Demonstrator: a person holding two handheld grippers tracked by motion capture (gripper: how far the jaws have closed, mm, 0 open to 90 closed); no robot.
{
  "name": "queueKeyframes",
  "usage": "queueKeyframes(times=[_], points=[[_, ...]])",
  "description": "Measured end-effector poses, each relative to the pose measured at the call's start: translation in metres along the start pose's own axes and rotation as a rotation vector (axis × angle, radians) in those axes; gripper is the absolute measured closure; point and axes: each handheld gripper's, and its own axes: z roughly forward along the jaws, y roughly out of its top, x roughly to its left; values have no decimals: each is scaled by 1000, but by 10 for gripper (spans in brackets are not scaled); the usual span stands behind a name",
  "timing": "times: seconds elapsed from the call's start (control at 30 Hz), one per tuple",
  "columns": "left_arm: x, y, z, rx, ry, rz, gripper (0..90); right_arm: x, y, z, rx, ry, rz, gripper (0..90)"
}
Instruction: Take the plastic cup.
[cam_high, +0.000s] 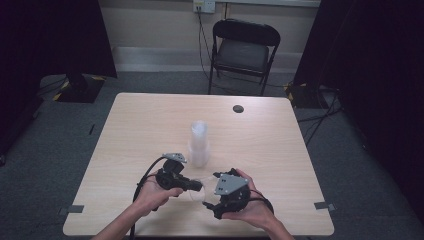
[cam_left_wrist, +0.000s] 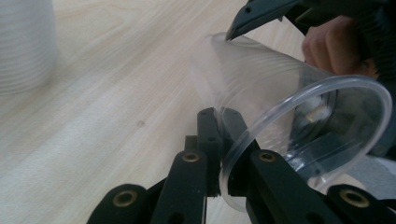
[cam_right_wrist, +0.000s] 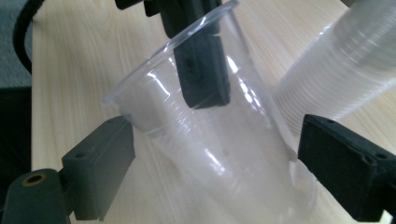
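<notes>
Left hand-held gripper (cam_left_wrist: 219, 154) pinches the clear plastic cup's (cam_left_wrist: 280, 107) rim, holding it sideways over the counter (cam_high: 140, 130). Right hand-held gripper (cam_right_wrist: 210, 158) sits spread around the cup body, probably to take it, with the cup stack (cam_high: 199, 142) near.

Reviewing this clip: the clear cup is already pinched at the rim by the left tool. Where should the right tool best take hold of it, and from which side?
Across the body of the clear cup, below the rim. The right tool already straddles the wall with its jaws open on either side, and the left tool occupies the rim, so come side-on and close gently: the thin wall would likely buckle.
</notes>
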Motion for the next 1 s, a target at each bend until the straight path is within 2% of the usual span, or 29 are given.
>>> queueKeyframes(times=[0.13,0.17,0.33,0.5,0.57,0.73,1.0], points=[[-2,0,2,1,10,4,876,1,3,7,15,13,0,111],[-1,0,2,-10,10,-10,876,1,3,7,14,11,3,112],[0,0,4,-6,10,-16,875,4,5,11,17,-4,-14,124],[0,0,8,17,3,-17,875,7,6,15,22,3,-29,137],[-2,0,10,23,15,-11,873,9,7,17,27,18,-39,167],[-4,0,13,34,22,1,878,13,12,15,-11,28,-50,244],[-2,0,14,39,20,-5,871,15,14,15,-22,23,-43,265]])
